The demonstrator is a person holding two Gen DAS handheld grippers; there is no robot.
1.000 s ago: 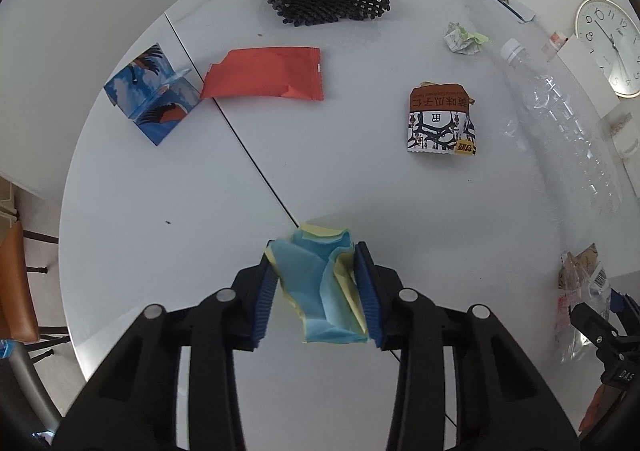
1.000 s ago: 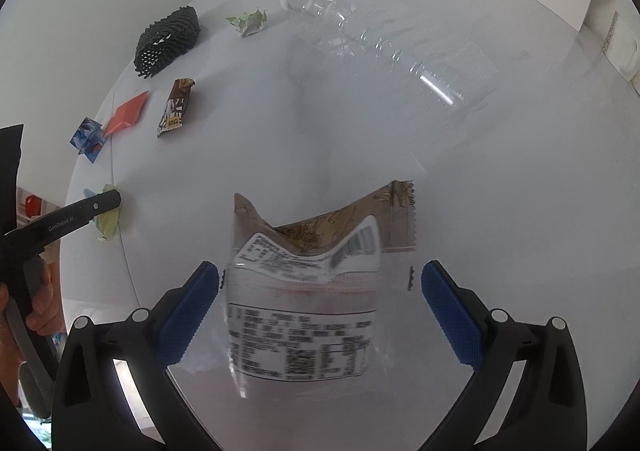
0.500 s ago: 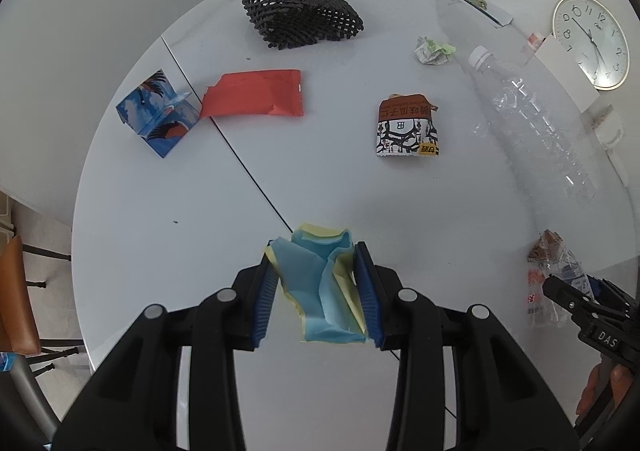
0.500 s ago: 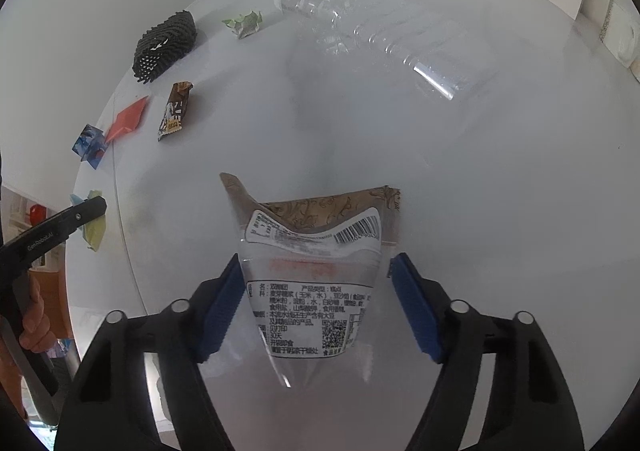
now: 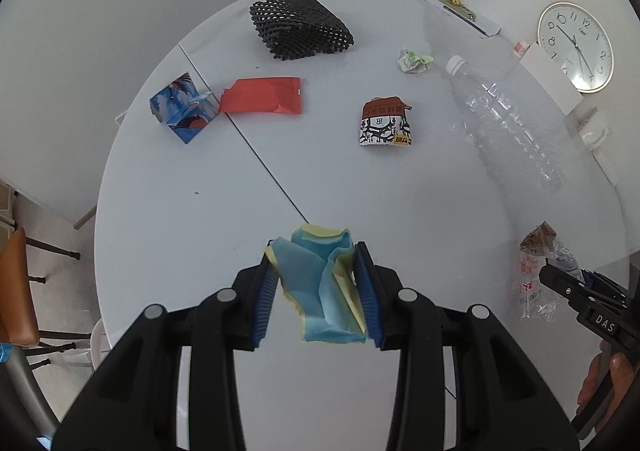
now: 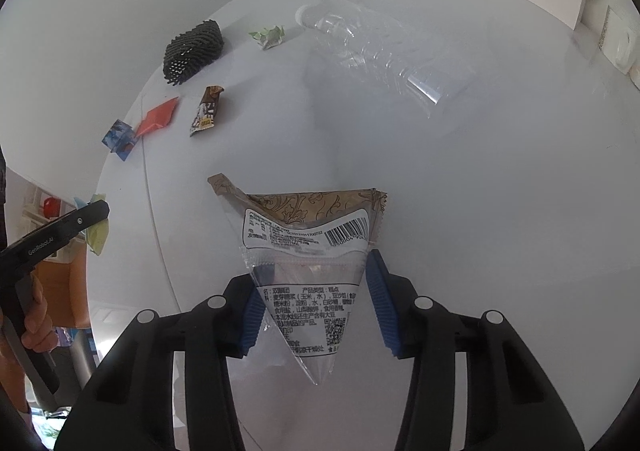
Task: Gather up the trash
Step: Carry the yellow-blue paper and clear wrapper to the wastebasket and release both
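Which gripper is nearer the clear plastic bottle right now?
Right. The right gripper, closing on a clear wrapper, sits just below the clear plastic bottle; the left gripper, holding blue-yellow paper, is farther left.

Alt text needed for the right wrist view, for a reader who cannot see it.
The right gripper is closing on a clear snack wrapper with a barcode, over a white round table. Beyond lie a crushed plastic bottle, black mesh and small wrappers.
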